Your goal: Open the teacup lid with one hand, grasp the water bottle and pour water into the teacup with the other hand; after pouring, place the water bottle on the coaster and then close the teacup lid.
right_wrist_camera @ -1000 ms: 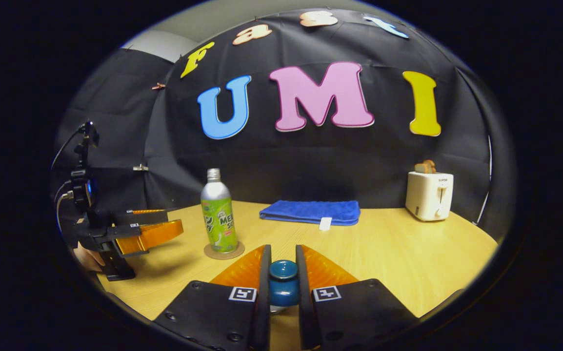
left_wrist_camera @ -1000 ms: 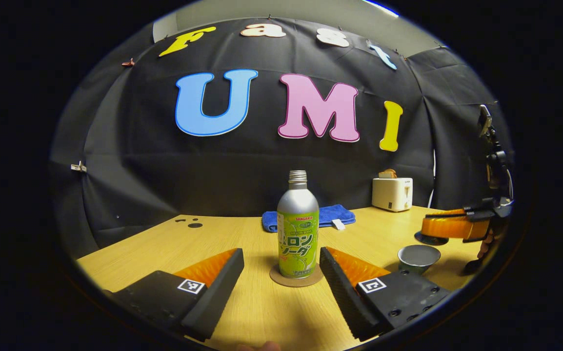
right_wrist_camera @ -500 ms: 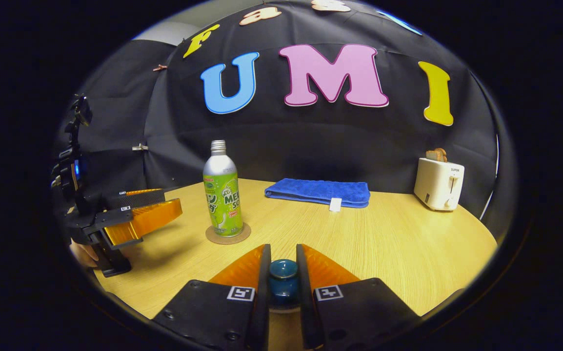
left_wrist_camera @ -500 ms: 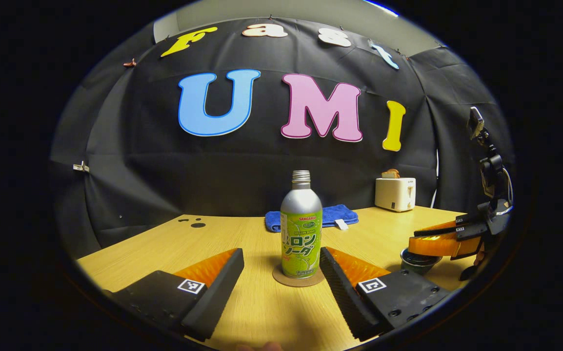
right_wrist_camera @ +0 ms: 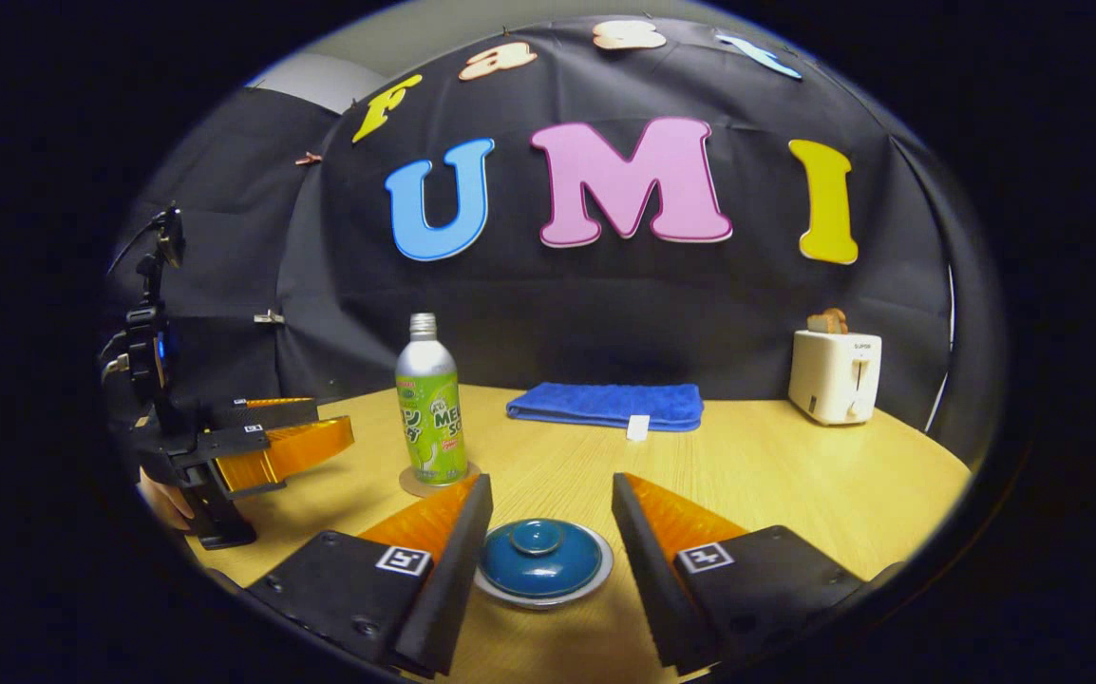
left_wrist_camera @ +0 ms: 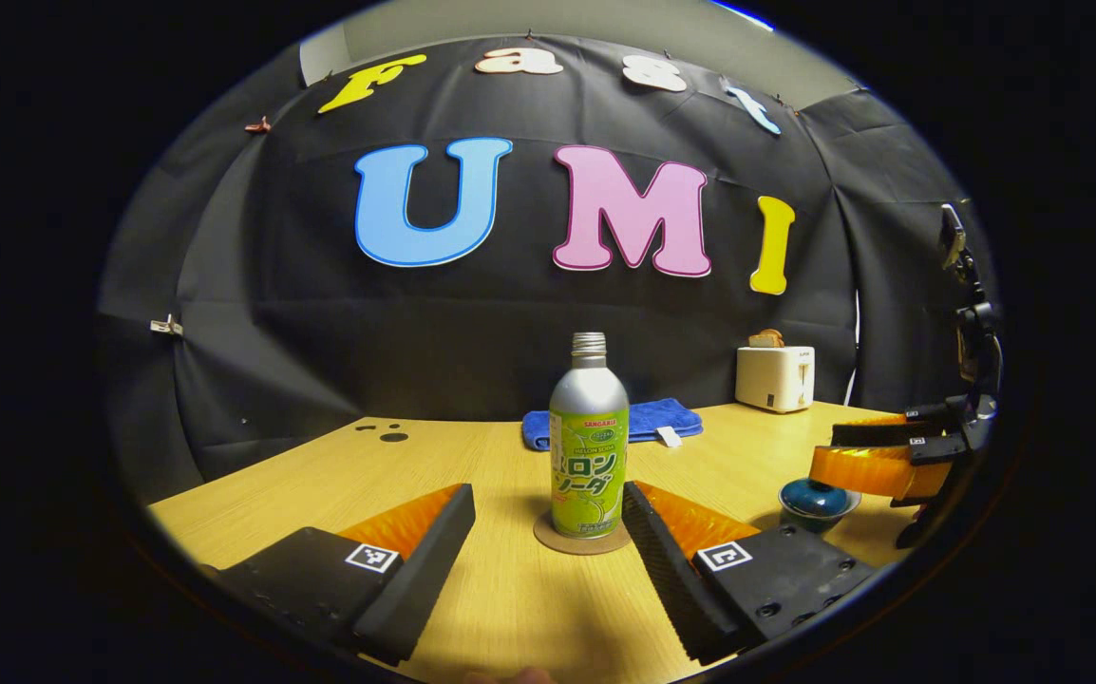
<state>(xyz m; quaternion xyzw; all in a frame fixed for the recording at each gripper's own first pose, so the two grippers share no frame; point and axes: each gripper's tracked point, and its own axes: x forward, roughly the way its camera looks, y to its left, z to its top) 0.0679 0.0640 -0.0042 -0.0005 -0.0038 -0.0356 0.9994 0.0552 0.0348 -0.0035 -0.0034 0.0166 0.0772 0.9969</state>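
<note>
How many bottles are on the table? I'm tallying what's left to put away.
1. The water bottle stands upright on its coaster, in front of the blue towel; nothing suggests another is hidden.

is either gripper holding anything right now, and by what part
Nothing is held: right gripper open around the blue teacup lid, left gripper open before the green-labelled metal bottle.

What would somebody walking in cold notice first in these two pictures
Probably the green-and-silver water bottle, upright on its round coaster in the middle of the wooden table, just ahead of the open left gripper. Next, the blue lid sitting on the teacup, between the fingers of the open right gripper. Farther back lie a folded blue towel and a white toaster.
</note>
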